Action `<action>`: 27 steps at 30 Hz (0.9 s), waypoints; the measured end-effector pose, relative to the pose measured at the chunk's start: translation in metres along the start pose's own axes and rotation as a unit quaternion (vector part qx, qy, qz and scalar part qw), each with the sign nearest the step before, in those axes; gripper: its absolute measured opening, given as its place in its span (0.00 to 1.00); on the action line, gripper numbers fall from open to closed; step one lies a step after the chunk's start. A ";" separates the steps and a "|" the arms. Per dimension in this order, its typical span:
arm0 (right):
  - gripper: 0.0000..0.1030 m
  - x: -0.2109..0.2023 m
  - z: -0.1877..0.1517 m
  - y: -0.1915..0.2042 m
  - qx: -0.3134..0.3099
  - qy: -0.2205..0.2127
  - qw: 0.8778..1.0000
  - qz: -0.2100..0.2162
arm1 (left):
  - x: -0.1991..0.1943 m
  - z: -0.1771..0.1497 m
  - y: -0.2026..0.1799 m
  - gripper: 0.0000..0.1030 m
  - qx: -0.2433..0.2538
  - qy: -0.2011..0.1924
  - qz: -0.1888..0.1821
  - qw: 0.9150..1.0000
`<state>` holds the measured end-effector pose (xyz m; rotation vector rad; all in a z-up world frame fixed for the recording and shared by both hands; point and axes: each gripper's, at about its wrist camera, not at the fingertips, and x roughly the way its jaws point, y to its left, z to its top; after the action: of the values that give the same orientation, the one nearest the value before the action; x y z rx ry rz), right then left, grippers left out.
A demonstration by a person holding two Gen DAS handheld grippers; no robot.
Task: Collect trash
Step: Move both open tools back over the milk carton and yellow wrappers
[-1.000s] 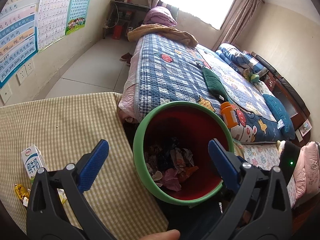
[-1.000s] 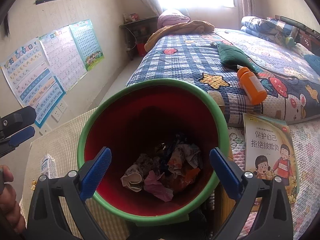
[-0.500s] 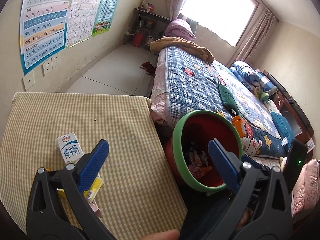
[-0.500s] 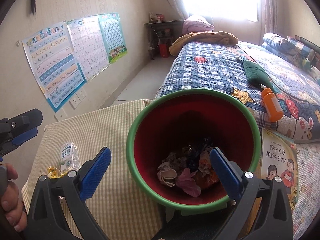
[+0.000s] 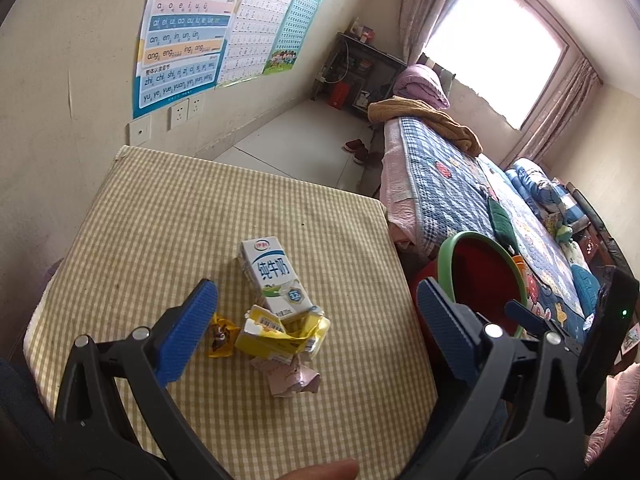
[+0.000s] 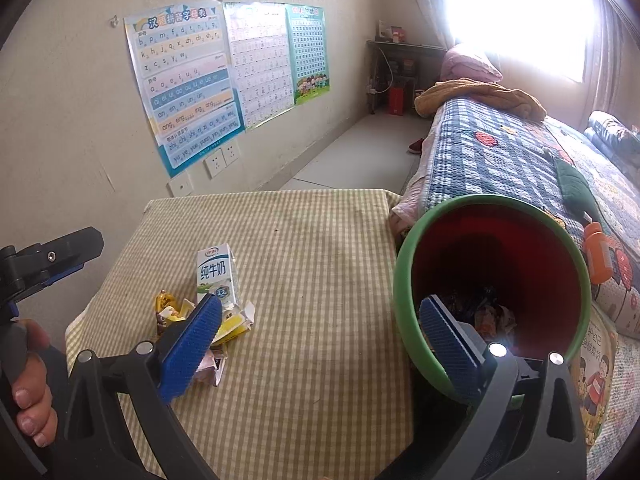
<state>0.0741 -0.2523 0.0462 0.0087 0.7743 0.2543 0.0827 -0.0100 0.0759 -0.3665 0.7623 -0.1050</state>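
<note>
A small pile of trash lies on the checked tablecloth (image 5: pixel 168 216): a white milk carton (image 5: pixel 276 276) (image 6: pixel 216 276), a torn yellow box (image 5: pixel 280 336) (image 6: pixel 232 324), a gold candy wrapper (image 5: pixel 220 338) (image 6: pixel 166 304) and a crumpled pink paper (image 5: pixel 290 378). My left gripper (image 5: pixel 312 332) hangs open just above and before the pile, nothing between its fingers. My right gripper (image 6: pixel 320 344) is open too, over the table's right part. The red bin with a green rim (image 5: pixel 480 272) (image 6: pixel 492 272) stands off the table's right edge and holds crumpled wrappers.
A bed with a blue patchwork quilt (image 5: pixel 448 184) (image 6: pixel 500 152) runs behind the bin; an orange bottle (image 6: pixel 598 256) lies on it. A picture book (image 6: pixel 596 380) lies at right. Posters and sockets cover the wall (image 6: pixel 80 112) beyond the table. A hand (image 6: pixel 28 380) holds the left gripper's handle.
Both grippers have swung left, away from the bin and over the table. The trash pile has come to the middle of the left wrist view. Both stay open.
</note>
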 end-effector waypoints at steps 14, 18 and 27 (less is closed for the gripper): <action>0.93 0.022 -0.022 0.054 -0.049 0.041 0.997 0.046 | -0.016 -0.036 0.071 0.95 -0.047 0.016 0.060 0.997; 0.93 0.025 -0.024 0.058 -0.052 0.047 0.996 0.048 | -0.013 -0.042 0.076 0.95 -0.052 0.023 0.061 0.996; 0.93 0.032 -0.027 0.056 -0.043 0.059 0.996 0.049 | -0.006 -0.046 0.083 0.95 -0.058 0.034 0.067 0.995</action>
<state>0.0643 -0.1927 0.0104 -0.0502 0.8815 0.3833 0.0428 0.0554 0.0194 -0.4217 0.8609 0.0535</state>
